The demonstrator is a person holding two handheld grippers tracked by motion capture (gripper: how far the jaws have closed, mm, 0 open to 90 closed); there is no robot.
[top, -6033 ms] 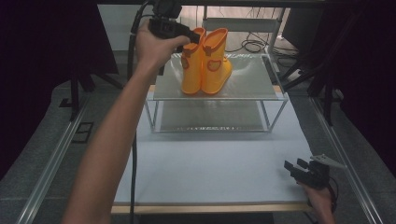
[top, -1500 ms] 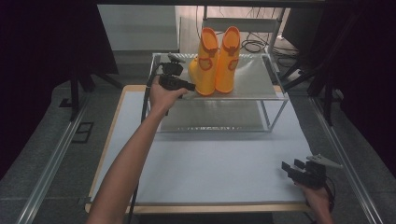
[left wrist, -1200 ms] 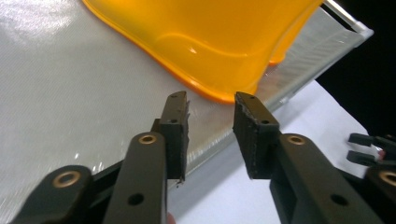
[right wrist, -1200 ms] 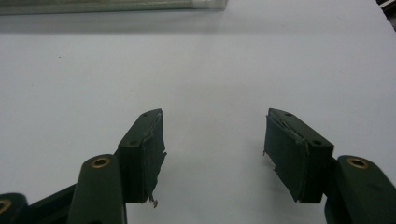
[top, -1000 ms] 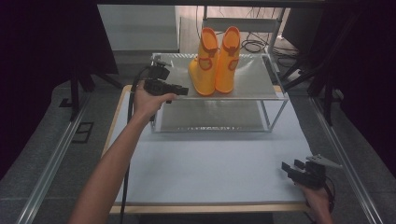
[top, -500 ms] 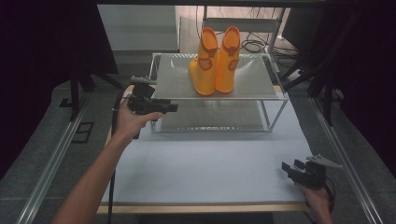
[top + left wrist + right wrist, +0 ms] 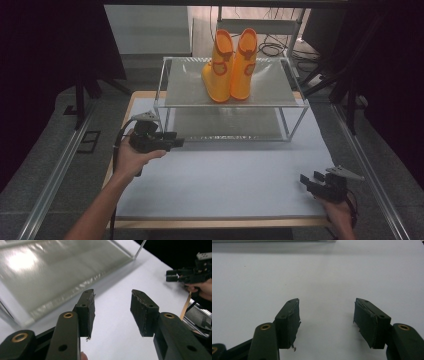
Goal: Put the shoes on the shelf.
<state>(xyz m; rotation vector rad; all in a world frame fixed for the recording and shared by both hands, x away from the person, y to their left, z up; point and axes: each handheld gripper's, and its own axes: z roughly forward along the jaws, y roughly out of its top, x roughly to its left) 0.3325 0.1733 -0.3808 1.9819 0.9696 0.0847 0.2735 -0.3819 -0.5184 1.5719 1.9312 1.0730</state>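
Bench: white top. Wire shelf: stands at far side. Orange boots: pair, upright on shelf top, well apart from both grippers. Left gripper: jaws apart, empty, near shelf's front left corner. Right gripper: jaws apart, empty, near right front edge.

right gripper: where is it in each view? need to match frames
High view: right gripper at lower right, on the white table.
Left gripper view: far off at upper right, held in a hand.
Right gripper view: its own two jaws rise from the bottom, open over the table.
Shared landmark: the metal rack, whose edge crosses the top of the right gripper view.
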